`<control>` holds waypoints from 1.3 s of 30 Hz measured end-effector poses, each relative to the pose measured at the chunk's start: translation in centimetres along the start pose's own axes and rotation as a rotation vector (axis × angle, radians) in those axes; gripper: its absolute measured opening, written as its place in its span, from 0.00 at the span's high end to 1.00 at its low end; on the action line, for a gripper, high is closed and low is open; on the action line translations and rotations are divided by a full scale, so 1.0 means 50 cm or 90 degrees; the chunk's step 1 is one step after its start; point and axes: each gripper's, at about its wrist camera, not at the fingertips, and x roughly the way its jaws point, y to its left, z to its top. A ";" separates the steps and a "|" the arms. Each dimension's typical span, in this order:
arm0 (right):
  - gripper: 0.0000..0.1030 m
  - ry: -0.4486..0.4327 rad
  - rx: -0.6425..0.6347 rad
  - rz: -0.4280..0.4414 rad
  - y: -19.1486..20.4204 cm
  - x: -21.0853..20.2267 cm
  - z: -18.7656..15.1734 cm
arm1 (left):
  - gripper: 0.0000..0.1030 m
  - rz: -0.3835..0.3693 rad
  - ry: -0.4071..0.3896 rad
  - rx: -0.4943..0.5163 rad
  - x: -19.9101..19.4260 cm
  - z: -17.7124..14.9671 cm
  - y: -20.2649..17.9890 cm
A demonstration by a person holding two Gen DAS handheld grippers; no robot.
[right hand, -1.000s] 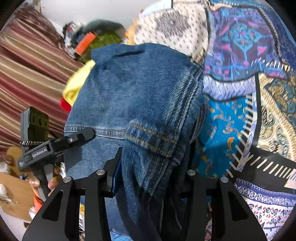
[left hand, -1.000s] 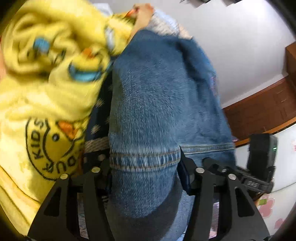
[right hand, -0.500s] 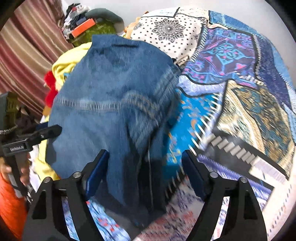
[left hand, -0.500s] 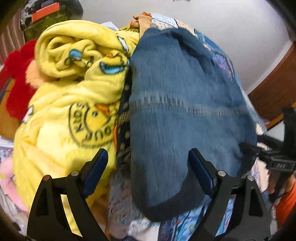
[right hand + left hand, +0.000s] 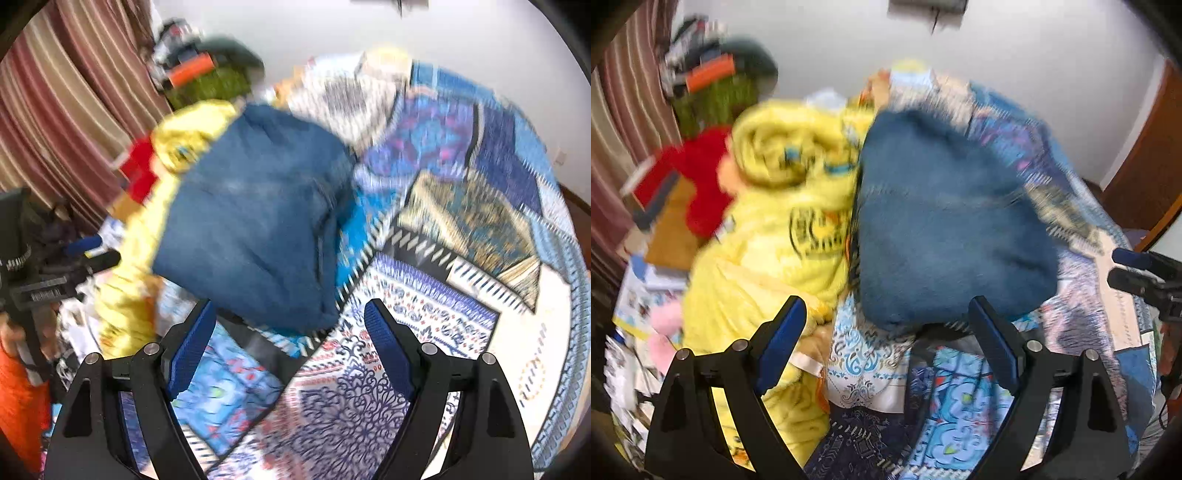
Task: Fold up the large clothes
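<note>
The folded blue jeans [image 5: 945, 229] lie in a bundle on the patterned bedspread [image 5: 960, 406], next to a yellow duck-print blanket [image 5: 768, 236]. My left gripper [image 5: 886, 321] is open and empty, just short of the jeans' near edge. In the right wrist view the jeans [image 5: 258, 221] lie ahead on the bedspread [image 5: 461, 206]. My right gripper [image 5: 290, 325] is open and empty, close to their near edge. The left gripper [image 5: 92, 253] also shows at the left of that view. Both views are blurred.
A red plush item [image 5: 698, 177] and a green bag [image 5: 713, 99] lie beyond the yellow blanket. Striped curtains [image 5: 74, 92] hang at the left. A white wall is behind the bed. The right gripper's tips [image 5: 1134, 266] show at the right edge.
Both grippers have let go of the jeans, opened wide and pulled back. The jeans now rest on the bed.
</note>
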 end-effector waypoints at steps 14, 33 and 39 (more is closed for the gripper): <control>0.22 -0.382 -0.107 0.018 0.194 -0.418 -0.070 | 0.13 -0.030 -0.378 0.024 -0.441 -0.037 -0.135; 0.00 -0.511 -0.068 -0.055 0.244 -0.491 -0.191 | 0.01 0.026 -0.487 0.020 -0.541 -0.191 -0.217; 0.00 -0.512 -0.074 -0.067 0.246 -0.497 -0.196 | 0.01 0.019 -0.484 0.014 -0.542 -0.200 -0.216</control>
